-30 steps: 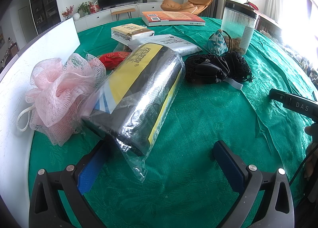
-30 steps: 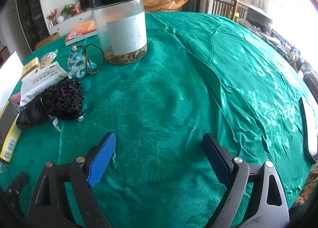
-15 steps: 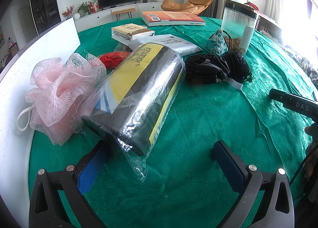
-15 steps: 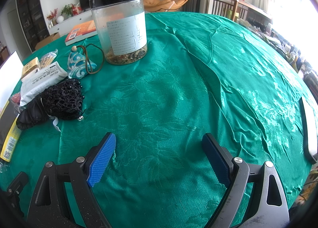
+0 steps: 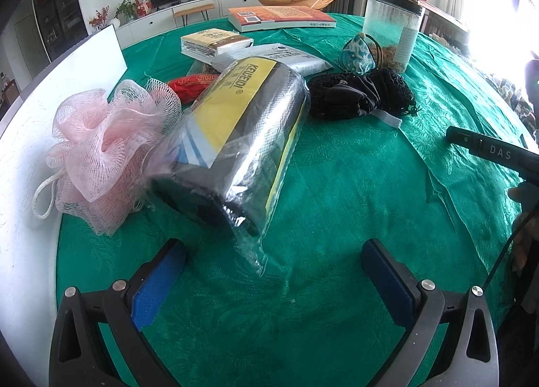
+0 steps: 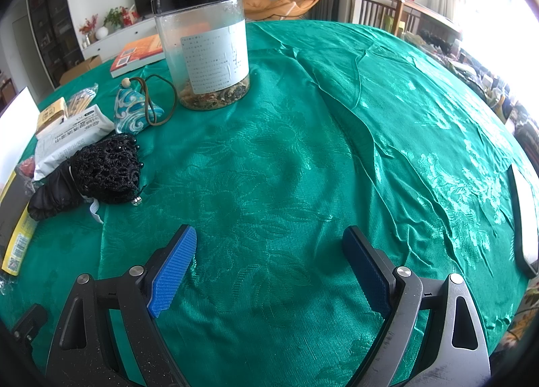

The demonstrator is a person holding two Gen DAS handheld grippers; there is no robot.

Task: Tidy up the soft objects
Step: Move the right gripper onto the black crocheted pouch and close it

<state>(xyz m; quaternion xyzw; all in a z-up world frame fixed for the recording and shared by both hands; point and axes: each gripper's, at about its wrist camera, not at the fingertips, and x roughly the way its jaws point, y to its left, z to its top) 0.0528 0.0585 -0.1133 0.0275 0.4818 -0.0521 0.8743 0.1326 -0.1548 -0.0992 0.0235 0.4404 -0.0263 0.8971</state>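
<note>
Almost nothing has moved since a second ago: both views match the earlier ones. The green tabletop (image 5: 353,184) fills both frames. The bagged roll (image 5: 242,137) lies centre-left in the left view, the pink mesh puff (image 5: 101,151) touching it, black pouch (image 5: 360,97) upper right. Left tool (image 5: 269,272) and right tool (image 6: 269,262) hover released, empty; sorting has probably not begun.

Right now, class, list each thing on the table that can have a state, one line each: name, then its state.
left gripper: open, holding nothing
right gripper: open, holding nothing
plastic jar: upright, black lid on, contents only at the bottom
silver roll: lying on its side, sealed in clear wrap
book: closed, lying flat
pink bath pouf: loose, lying against the roll
</note>
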